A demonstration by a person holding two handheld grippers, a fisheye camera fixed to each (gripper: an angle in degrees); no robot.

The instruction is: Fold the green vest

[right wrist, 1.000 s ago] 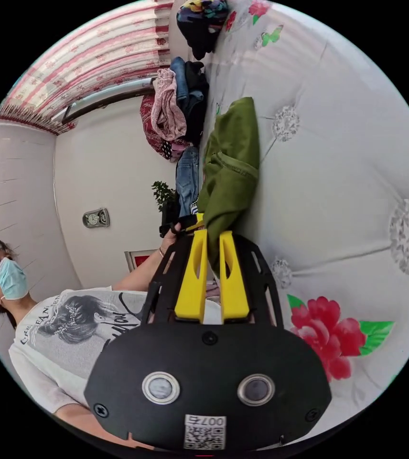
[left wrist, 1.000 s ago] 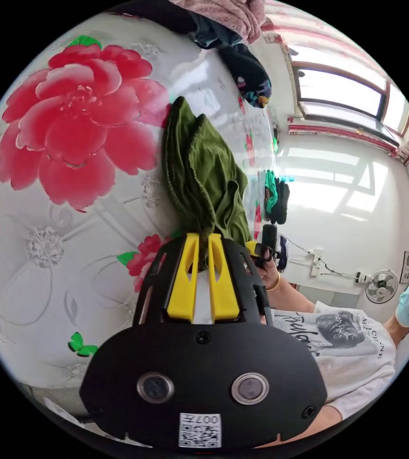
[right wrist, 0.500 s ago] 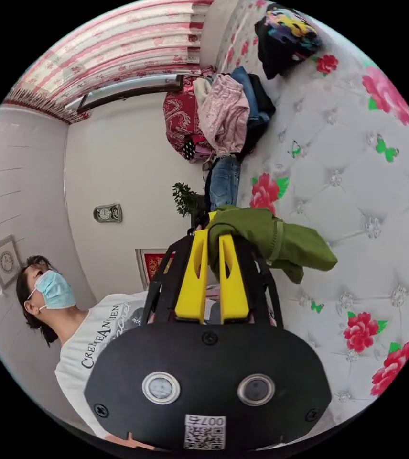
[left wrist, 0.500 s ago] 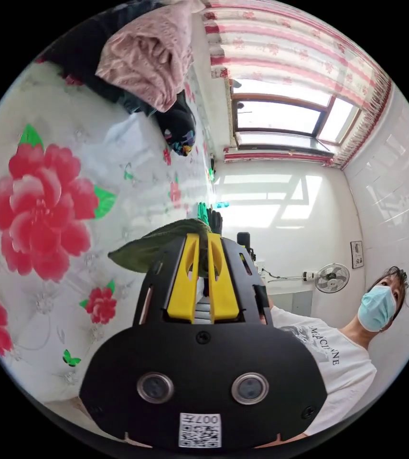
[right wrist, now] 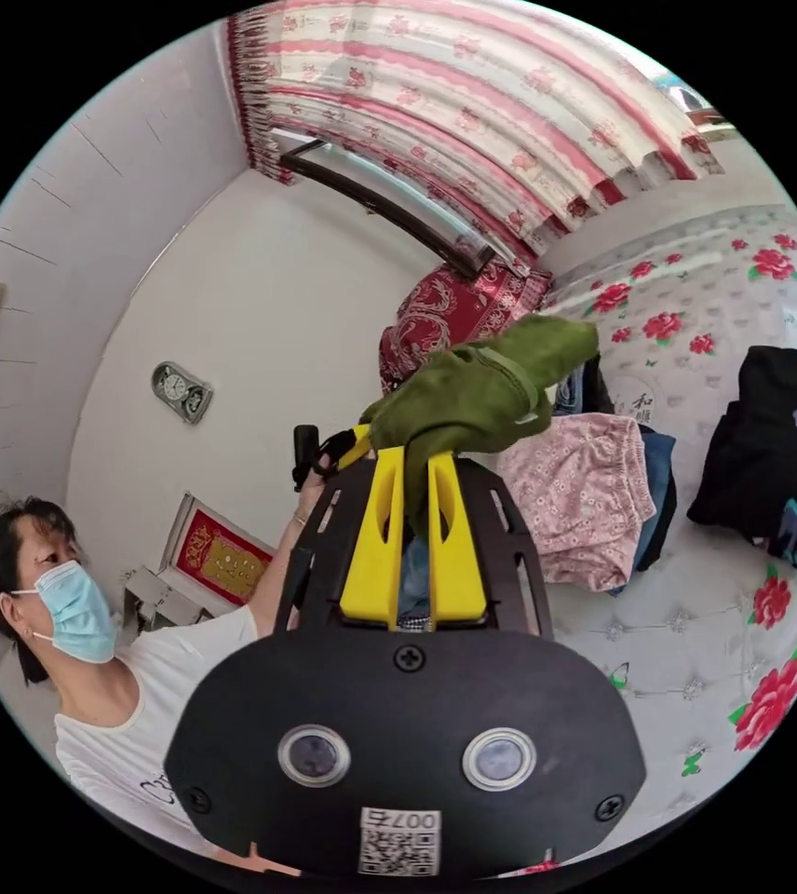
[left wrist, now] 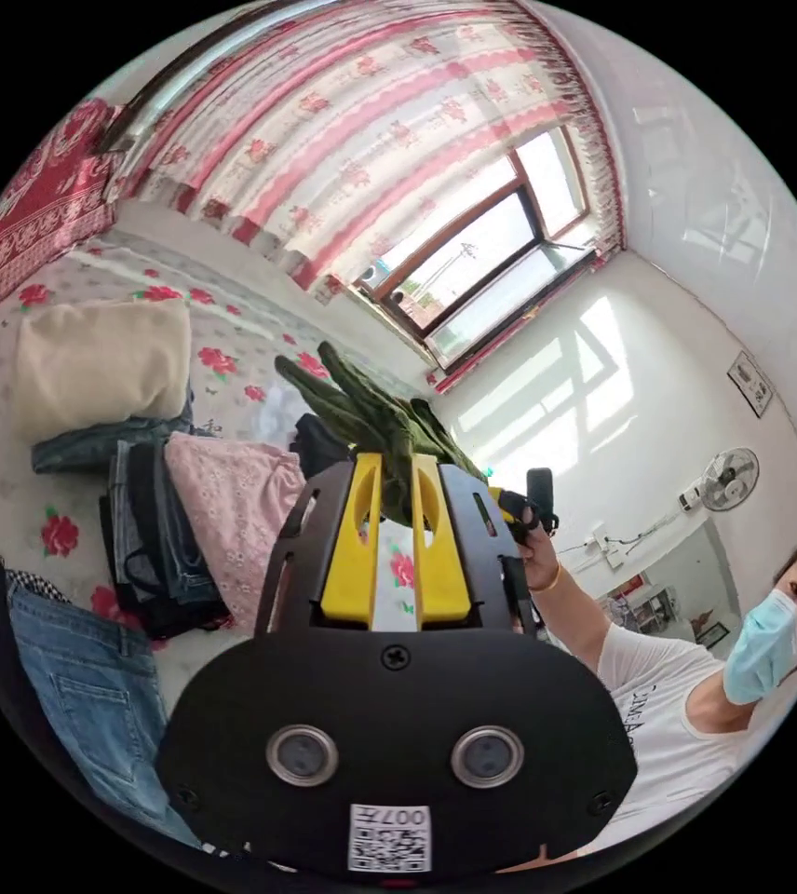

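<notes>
In the left gripper view, the left gripper (left wrist: 396,466) has its 2 yellow jaws closed on the green vest (left wrist: 371,410), which is bunched and lifted in the air. 1 s ago the vest hung just above the flowered bed cover (left wrist: 7,503); now it is raised, with the curtain (left wrist: 371,140) and window (left wrist: 482,261) behind it. Folded clothes (left wrist: 222,512) lie on the bed below.

In the right gripper view, the right gripper (right wrist: 414,461) also clamps the vest (right wrist: 473,396), which is now well above the bed, near the pink garment (right wrist: 575,503). The other gripper (right wrist: 319,452) shows in the person's hand.
</notes>
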